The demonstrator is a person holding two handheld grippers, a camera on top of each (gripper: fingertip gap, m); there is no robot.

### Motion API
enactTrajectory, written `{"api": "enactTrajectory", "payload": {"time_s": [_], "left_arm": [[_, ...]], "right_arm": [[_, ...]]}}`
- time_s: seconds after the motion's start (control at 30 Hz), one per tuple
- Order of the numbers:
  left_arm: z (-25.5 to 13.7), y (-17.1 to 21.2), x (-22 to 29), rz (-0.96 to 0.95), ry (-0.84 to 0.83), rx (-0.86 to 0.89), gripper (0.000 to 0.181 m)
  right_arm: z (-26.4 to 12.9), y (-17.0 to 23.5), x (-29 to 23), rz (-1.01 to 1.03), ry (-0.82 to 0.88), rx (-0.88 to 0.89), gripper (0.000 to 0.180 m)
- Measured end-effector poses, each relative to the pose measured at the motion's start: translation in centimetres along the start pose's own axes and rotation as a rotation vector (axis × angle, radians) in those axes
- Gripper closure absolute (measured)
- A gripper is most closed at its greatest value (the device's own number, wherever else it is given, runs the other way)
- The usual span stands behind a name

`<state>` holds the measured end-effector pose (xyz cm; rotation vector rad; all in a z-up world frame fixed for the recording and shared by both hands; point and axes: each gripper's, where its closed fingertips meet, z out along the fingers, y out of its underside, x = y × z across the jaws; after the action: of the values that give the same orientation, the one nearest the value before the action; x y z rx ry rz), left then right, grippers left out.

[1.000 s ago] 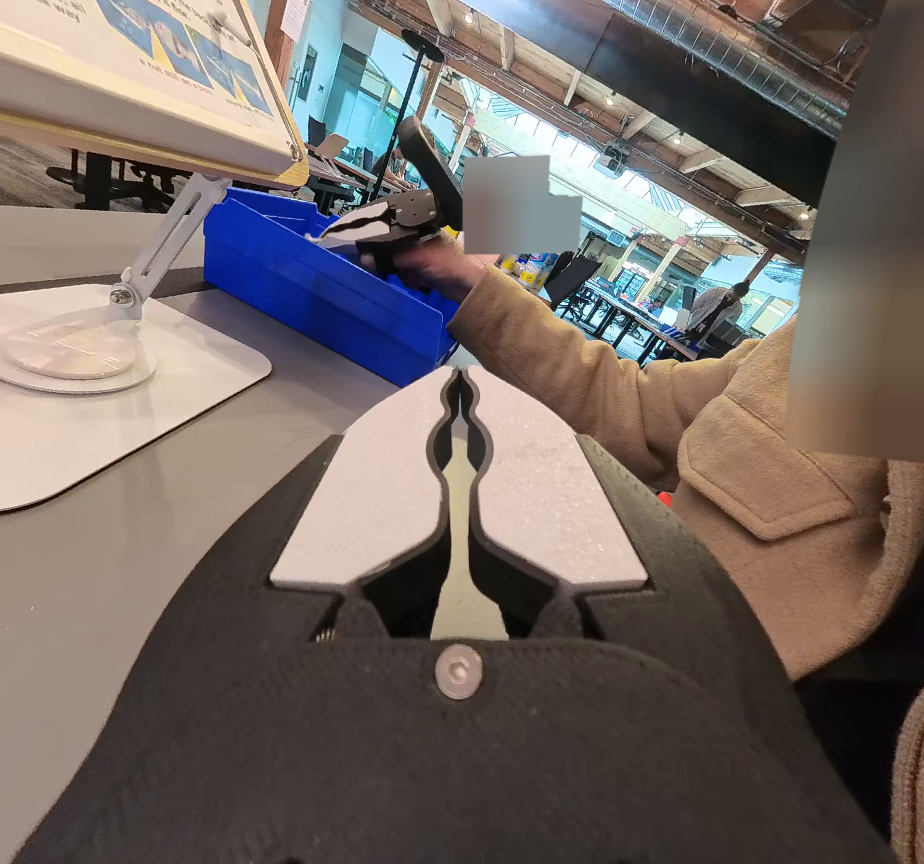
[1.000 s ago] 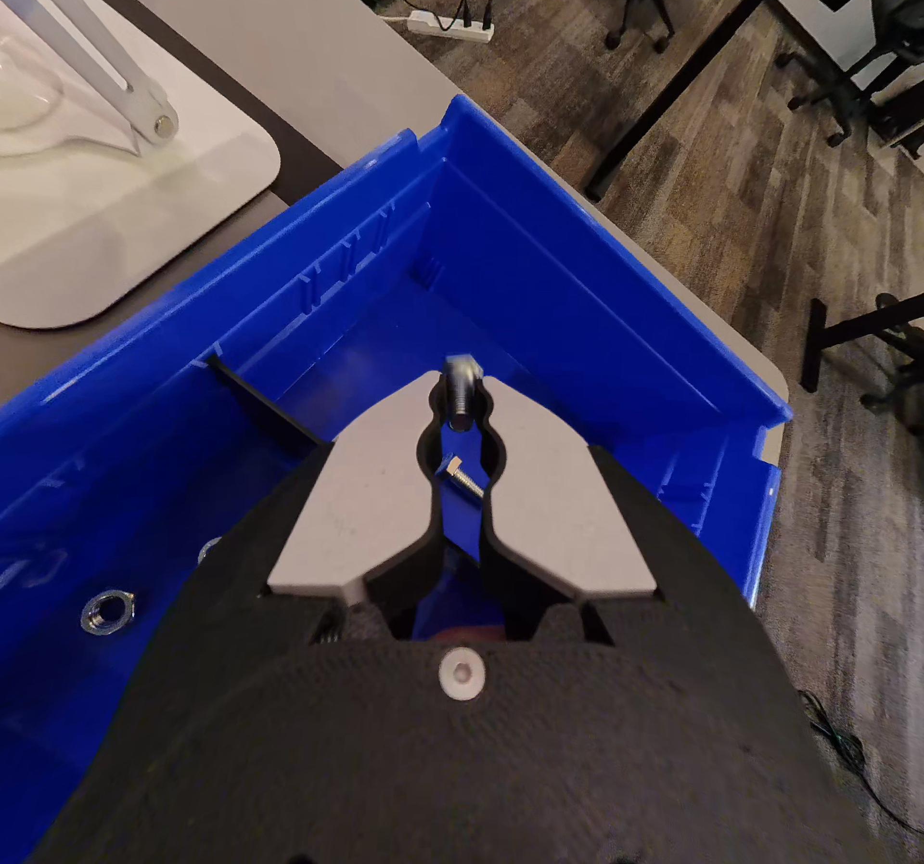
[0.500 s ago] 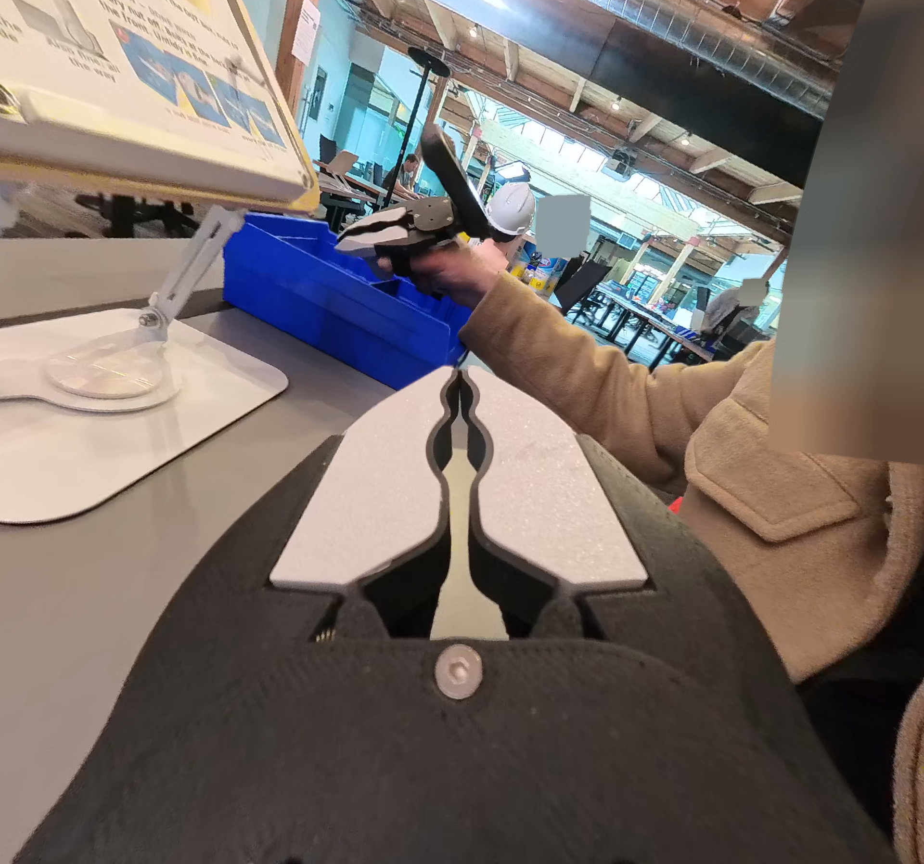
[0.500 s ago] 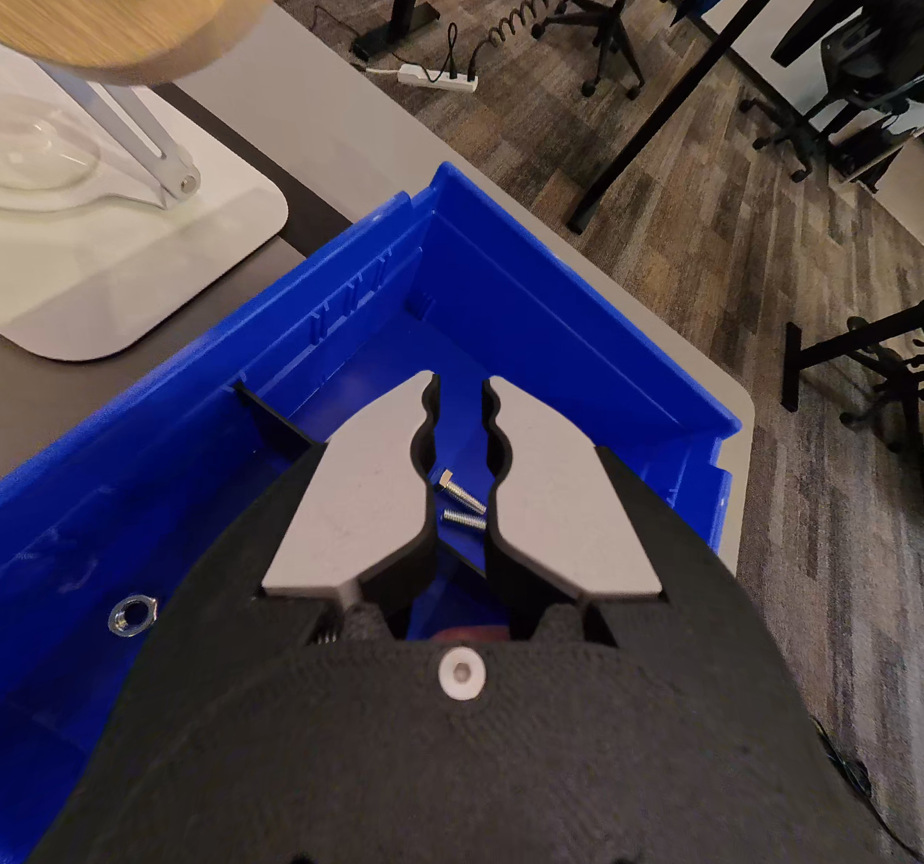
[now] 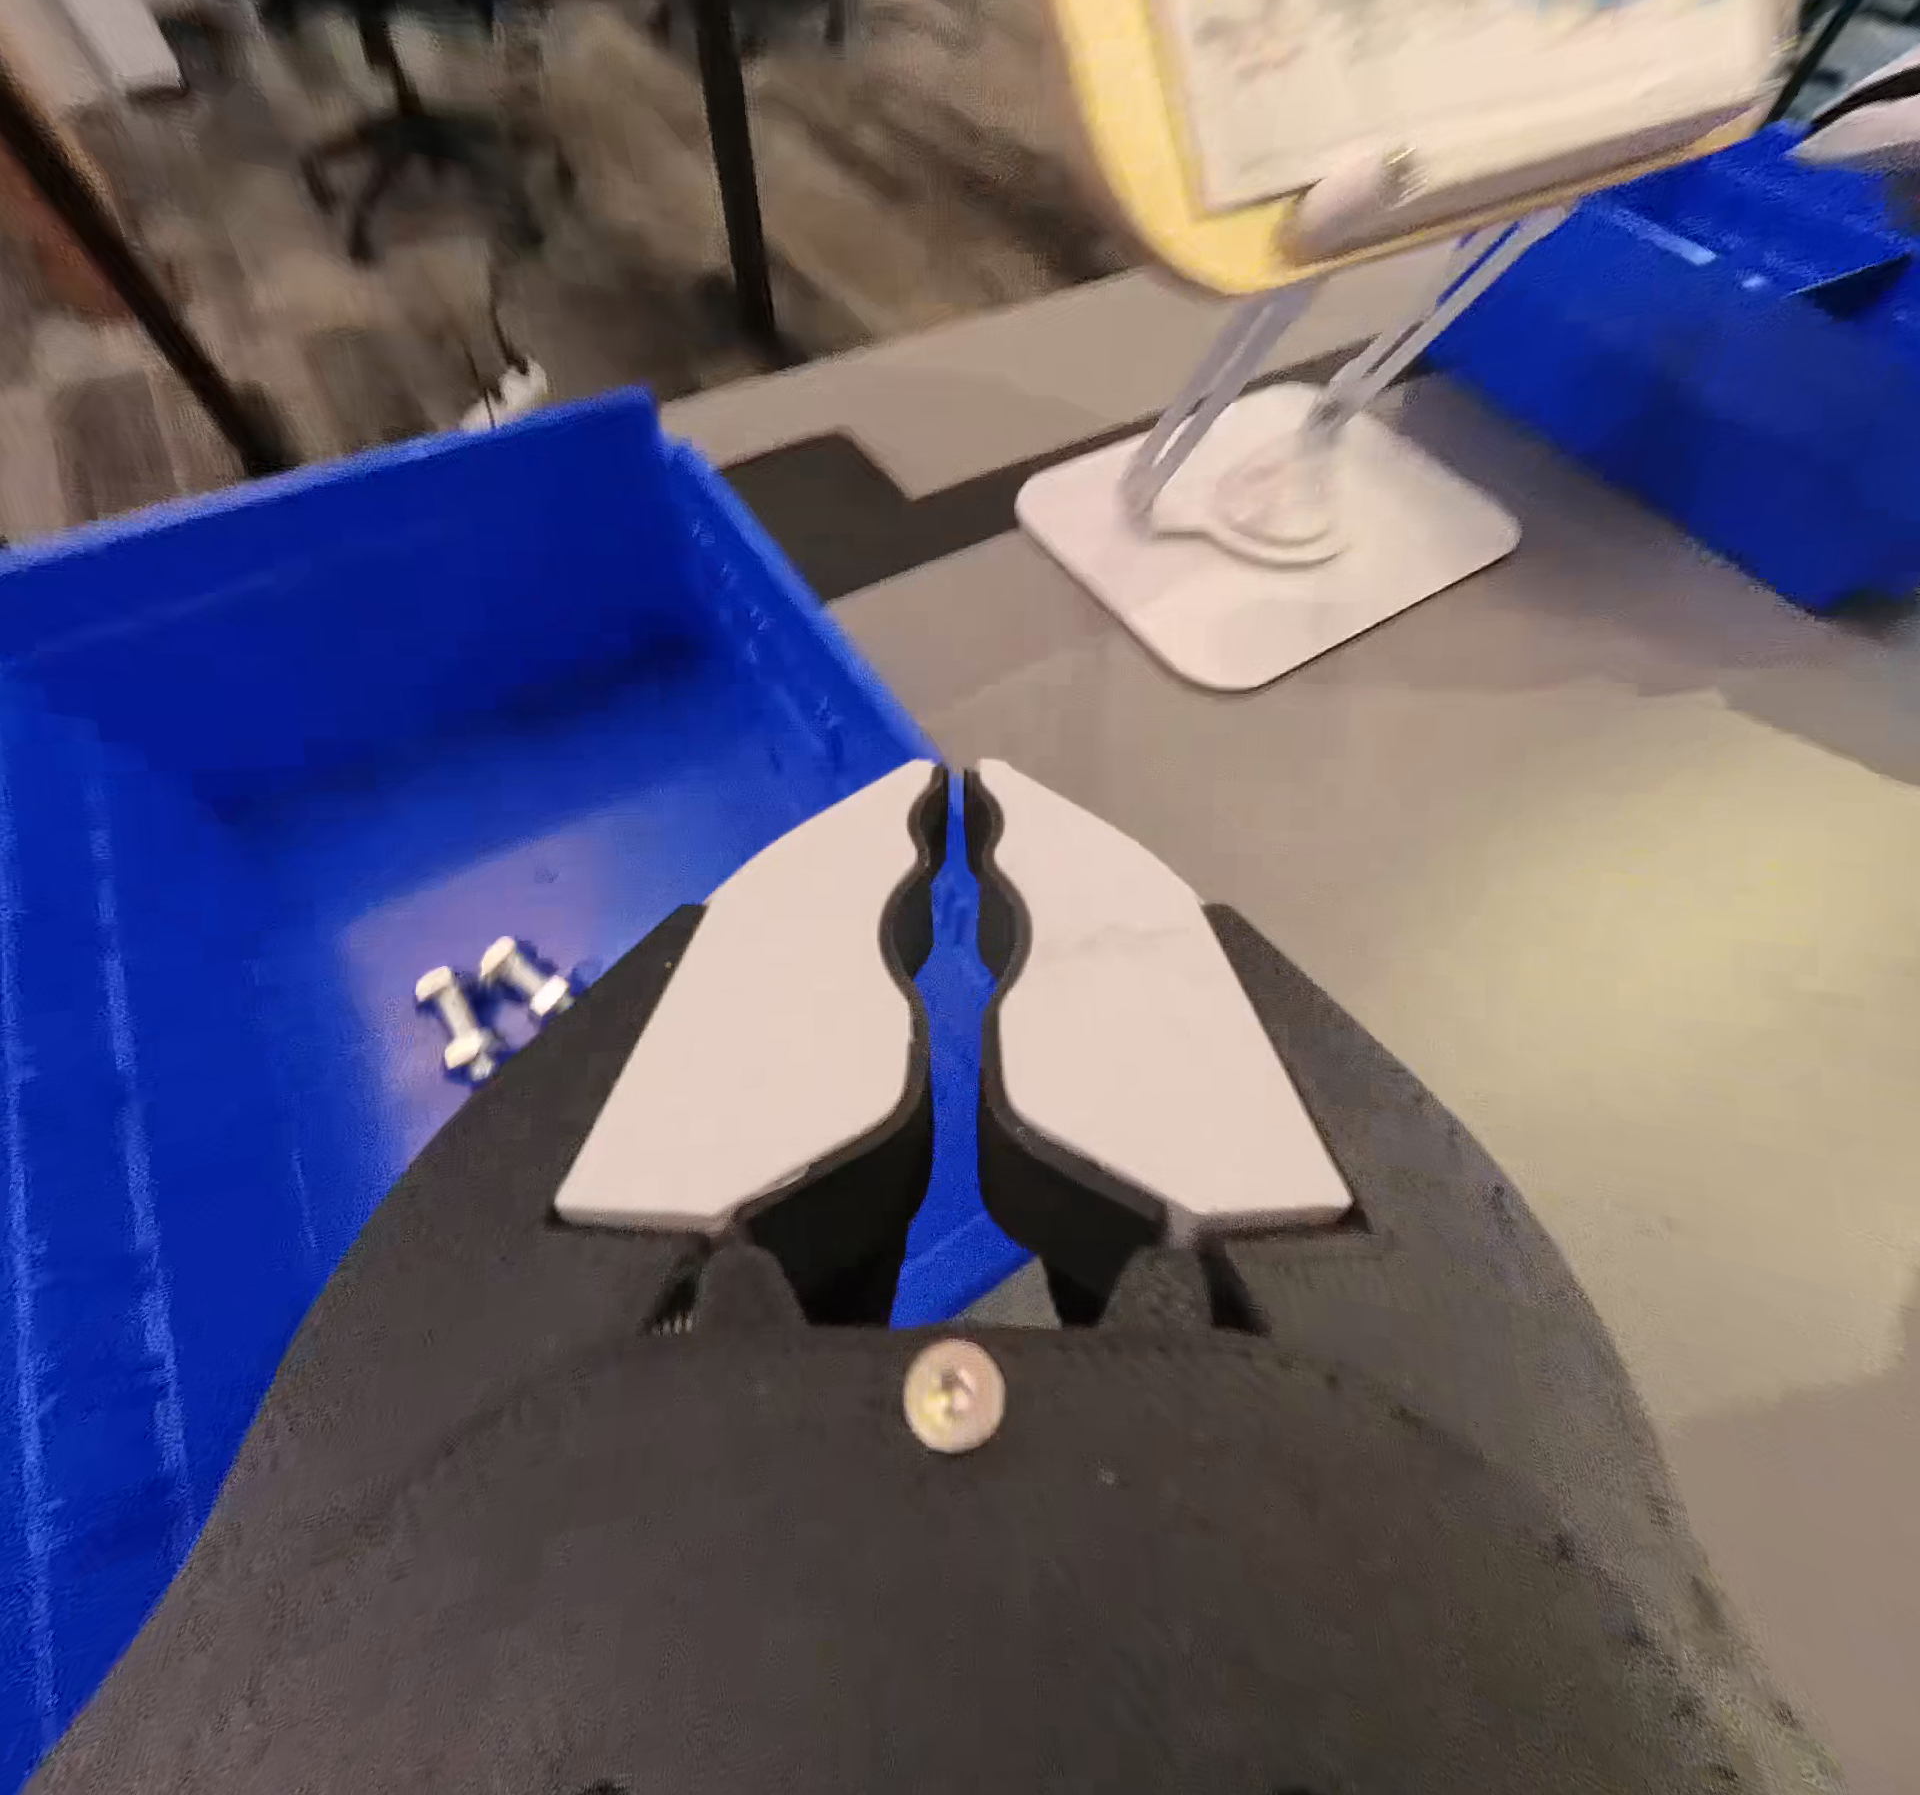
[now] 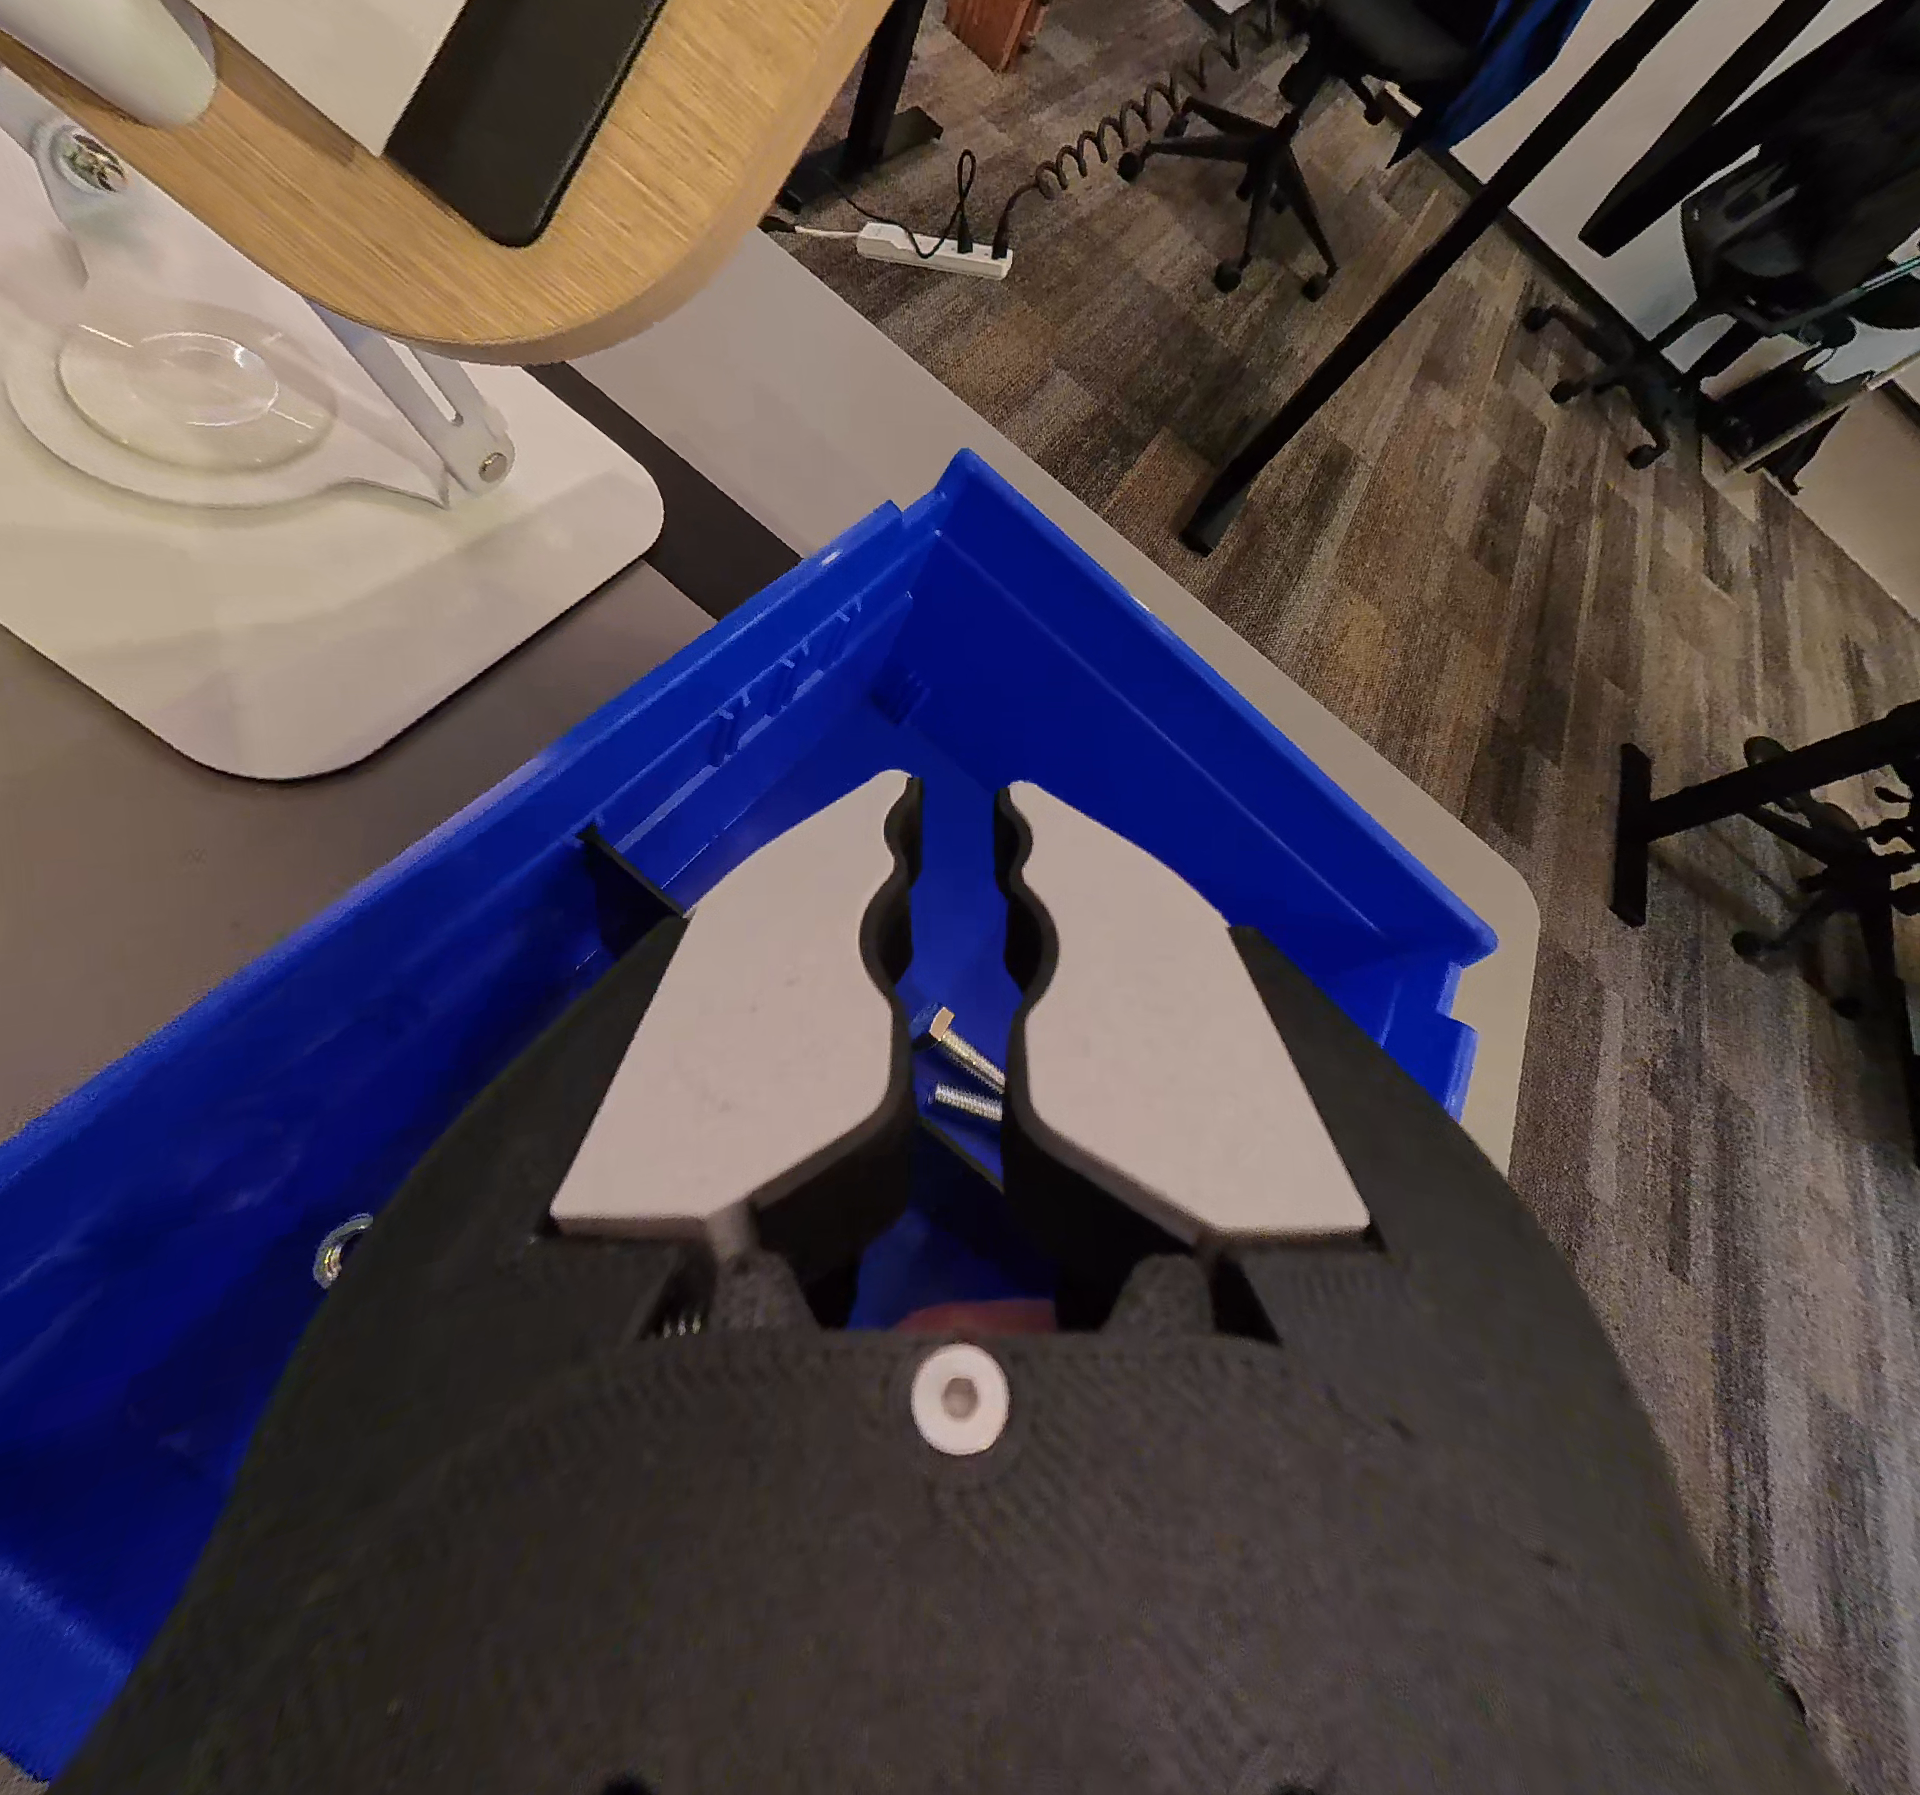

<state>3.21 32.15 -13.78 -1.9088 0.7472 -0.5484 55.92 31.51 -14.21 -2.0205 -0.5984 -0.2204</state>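
Observation:
My left gripper (image 5: pixel 956 771) is shut and empty. It hovers over the right wall of a blue bin (image 5: pixel 312 602). Two short silver bolts (image 5: pixel 488 1002) lie on that bin's floor, left of the fingers. The left wrist view is motion-blurred. My right gripper (image 6: pixel 956 789) is open and empty. It hangs above the far corner of another blue bin (image 6: pixel 1143 727). Two silver bolts (image 6: pixel 961 1070) lie on the bin floor and show through the gap between the fingers. A silver nut (image 6: pixel 338 1252) lies in the compartment to the left, past a black divider (image 6: pixel 634 883).
A white stand base (image 5: pixel 1299 582) carries a tilted wooden board (image 5: pixel 1403 31) between the two bins; it also shows in the right wrist view (image 6: pixel 312 602). The right-hand bin (image 5: pixel 1714 374) sits at the grey table's far corner. Office chairs and a power strip (image 6: pixel 935 249) are on the floor beyond.
My right gripper opened and let go of a bolt, which now lies beside another in the bin; the gripper then rose. My left gripper swung fast to a blue bin on the left.

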Motion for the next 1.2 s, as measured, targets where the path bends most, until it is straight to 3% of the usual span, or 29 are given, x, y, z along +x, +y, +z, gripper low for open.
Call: {"api": "enactTrajectory", "payload": {"time_s": [0.2,0.4,0.53,1.1,1.2], "left_arm": [[2.1,3.9,-5.1,-0.148,-0.052,-0.208,0.174],[3.6,7.4,-8.8,-0.140,-0.215,-0.419,0.175],[4.4,8.9,-9.7,-0.146,-0.251,-0.512,0.160],[4.4,10.7,-12.1,-0.100,-0.374,-0.696,0.157],[4.7,12.0,-11.9,-0.156,-0.320,-0.736,0.154]], "right_arm": [[-0.2,-0.3,-0.3,-0.007,-0.006,0.010,0.166],[-0.1,-0.4,-0.4,-0.012,-0.008,0.012,0.166],[-0.1,-0.5,-0.5,-0.014,-0.010,0.014,0.166],[-0.1,-0.7,-0.8,-0.022,-0.012,0.019,0.167],[-0.1,-0.8,-0.8,-0.023,-0.013,0.022,0.167]]}}
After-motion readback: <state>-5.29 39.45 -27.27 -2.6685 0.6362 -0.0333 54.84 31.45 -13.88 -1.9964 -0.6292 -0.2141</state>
